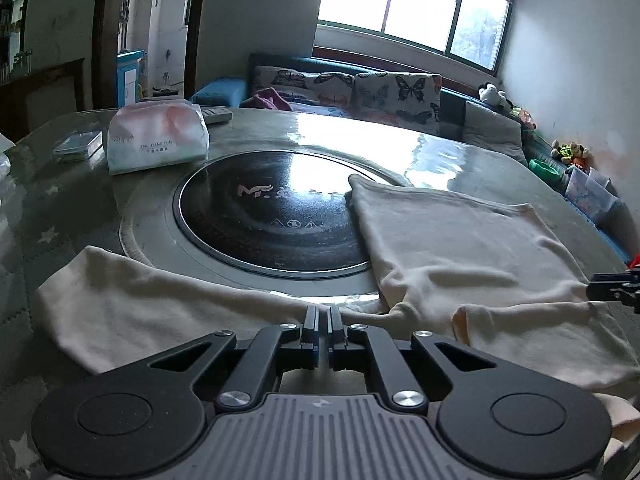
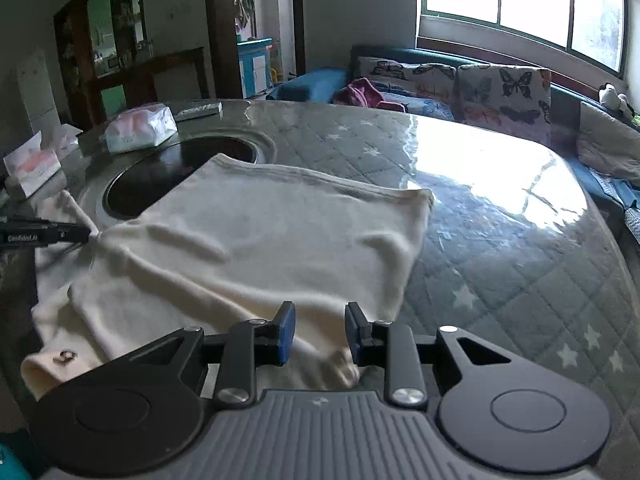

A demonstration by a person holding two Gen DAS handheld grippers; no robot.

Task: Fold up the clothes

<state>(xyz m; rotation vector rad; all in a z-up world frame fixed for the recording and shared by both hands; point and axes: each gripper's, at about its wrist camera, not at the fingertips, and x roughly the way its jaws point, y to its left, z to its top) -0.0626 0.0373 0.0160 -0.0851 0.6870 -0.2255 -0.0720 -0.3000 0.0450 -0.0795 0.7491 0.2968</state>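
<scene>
left wrist view: mounted low behind the left gripper (image 1: 323, 320), close over the near edge of the table (image 1: 460, 152), facing across the round black hotplate (image 1: 272, 212) toward the window (image 1: 420, 4). right wrist view: mounted low behind the right gripper (image 2: 320, 332), to the right of the hotplate (image 2: 160, 168), facing the same way. shared: hotplate, cream garment (image 1: 460, 240), tissue pack (image 1: 156, 140), butterfly sofa (image 1: 360, 88), window. each view catches the other gripper at its edge.

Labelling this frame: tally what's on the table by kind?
Cream garment: 1
Tissue packs: 3
Remote control: 1
Clear plastic case: 1
Total: 6
</scene>
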